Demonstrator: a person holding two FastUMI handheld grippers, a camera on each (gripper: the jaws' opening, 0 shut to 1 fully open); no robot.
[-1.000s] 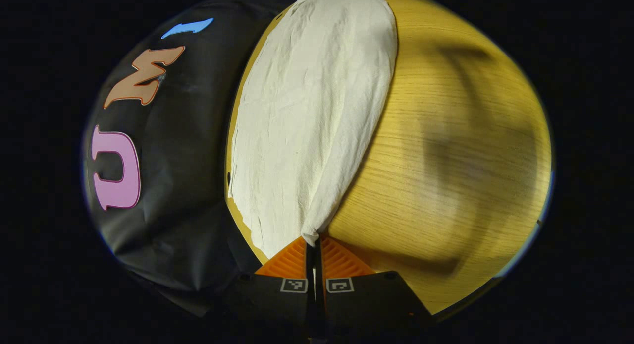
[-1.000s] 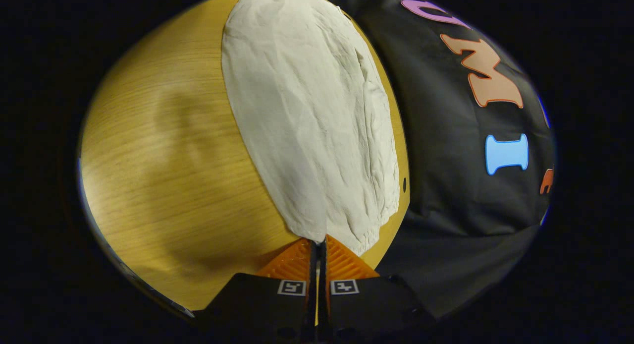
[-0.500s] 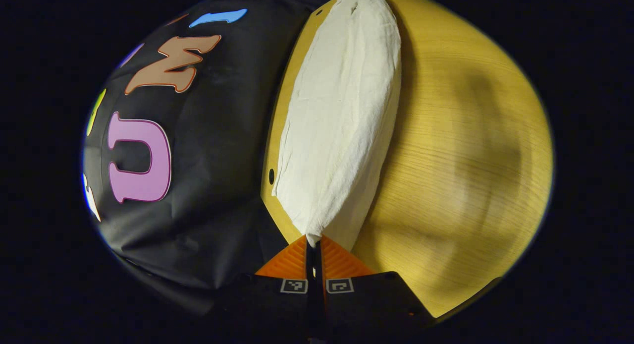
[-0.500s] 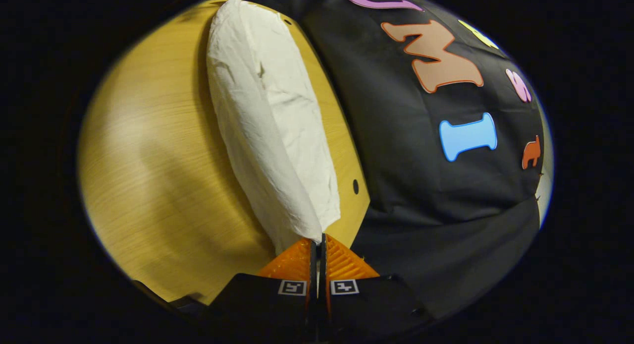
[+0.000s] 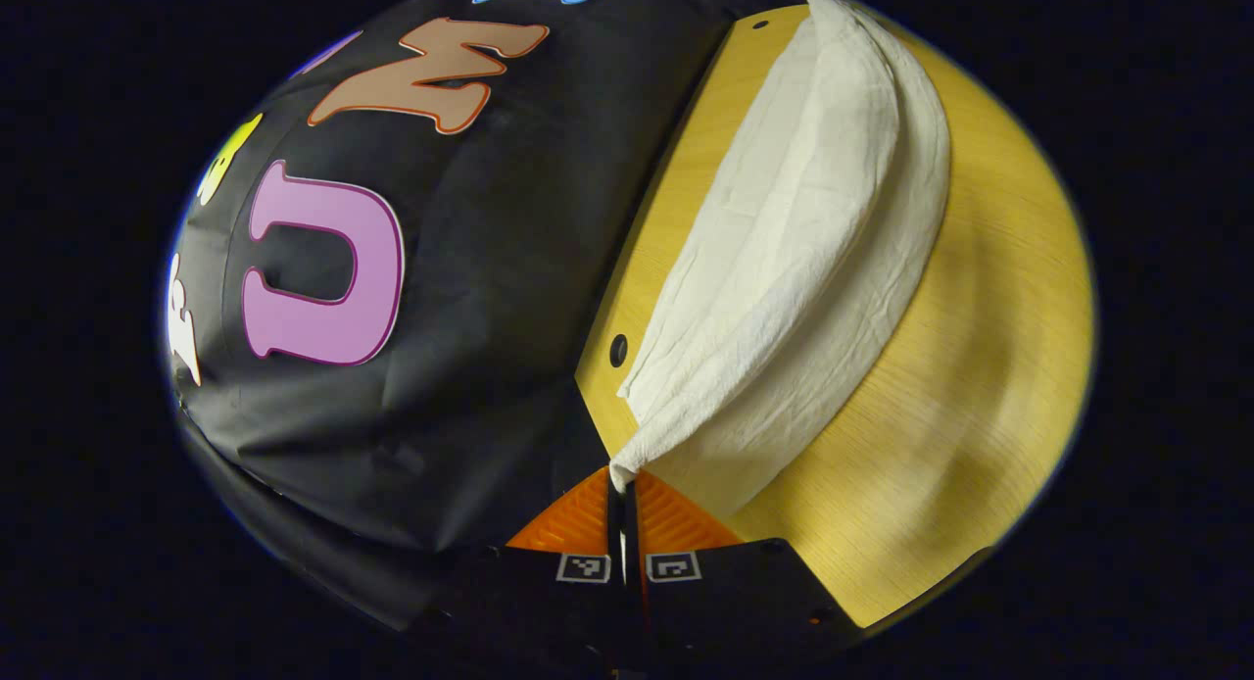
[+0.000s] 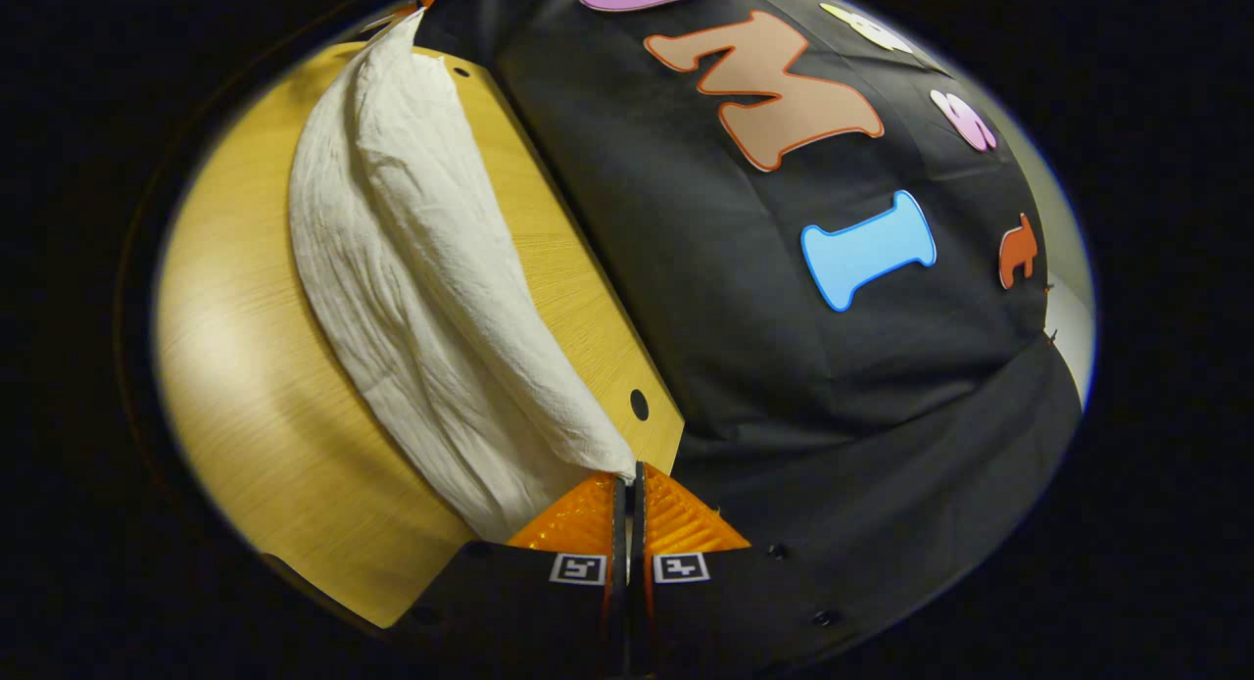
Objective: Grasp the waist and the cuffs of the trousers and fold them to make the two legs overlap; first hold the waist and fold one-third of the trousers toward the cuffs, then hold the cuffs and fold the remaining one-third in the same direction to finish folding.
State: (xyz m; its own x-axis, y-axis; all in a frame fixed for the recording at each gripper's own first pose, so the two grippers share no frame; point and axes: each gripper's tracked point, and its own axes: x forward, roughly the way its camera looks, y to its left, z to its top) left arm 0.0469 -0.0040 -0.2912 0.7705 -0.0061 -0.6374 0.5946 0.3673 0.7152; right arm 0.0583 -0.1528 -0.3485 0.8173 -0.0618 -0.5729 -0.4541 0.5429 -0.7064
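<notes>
White crumpled trousers (image 5: pixel 794 278) lie along the far side of a yellow wooden table (image 5: pixel 980 386). My left gripper (image 5: pixel 620 482) is shut on one end of the cloth and holds a lifted layer above the layer that rests on the wood. In the right gripper view the same trousers (image 6: pixel 421 298) stretch away from my right gripper (image 6: pixel 629 476), which is shut on the other end. The raised layer arches over the flat one, so the cloth is partly doubled. I cannot tell which end is the waist.
The table's far edge (image 5: pixel 637 268) has a small round hole (image 5: pixel 618 349) and borders the black cloth wall (image 5: pixel 470 298). In the right gripper view the same edge hole (image 6: pixel 639 404) sits close to my fingers. Bare wood (image 6: pixel 235 366) spreads on the near side.
Both grippers have carried the held edge of the trousers up and over toward the wall side; the cloth went from lying spread flat to a lifted, doubled layer. Both views swung toward the wall.
</notes>
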